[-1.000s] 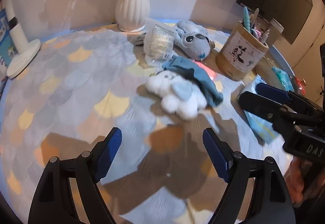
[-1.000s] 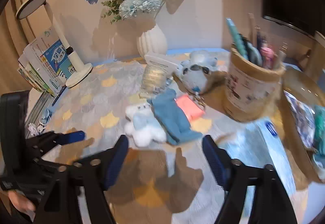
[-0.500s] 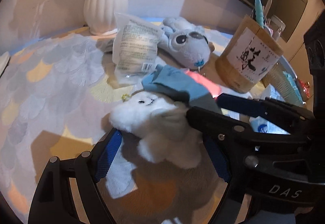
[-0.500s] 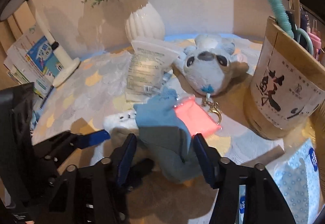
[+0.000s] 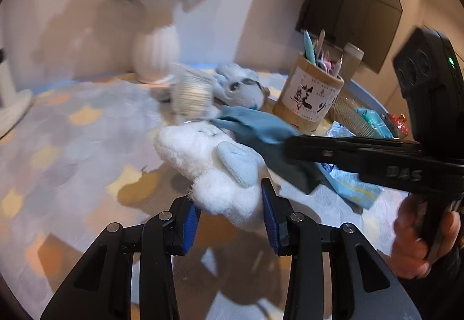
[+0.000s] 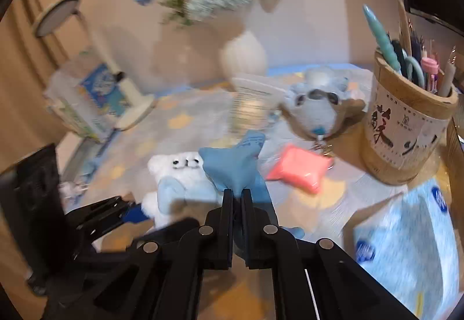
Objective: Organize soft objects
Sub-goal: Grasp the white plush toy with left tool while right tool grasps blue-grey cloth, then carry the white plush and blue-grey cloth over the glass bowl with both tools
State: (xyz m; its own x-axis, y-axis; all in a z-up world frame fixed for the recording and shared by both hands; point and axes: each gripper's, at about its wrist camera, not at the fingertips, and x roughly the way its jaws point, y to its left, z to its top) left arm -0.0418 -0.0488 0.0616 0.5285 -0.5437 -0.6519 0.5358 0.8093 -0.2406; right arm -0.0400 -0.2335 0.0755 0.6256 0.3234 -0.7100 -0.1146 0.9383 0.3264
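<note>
Blue sock (image 6: 235, 172) points away from right gripper (image 6: 237, 198).

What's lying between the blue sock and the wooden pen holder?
A pink pouch lies on the tablecloth between the blue sock and the pen holder, seen in the right wrist view.

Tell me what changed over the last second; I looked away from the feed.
Both grippers came forward from open and apart and closed: the left gripper now clamps the white plush, and the right gripper is shut on the blue cloth that lay over it. Plush and cloth have shifted a little. The grey plush, pink pouch and pen holder stayed put.
</note>
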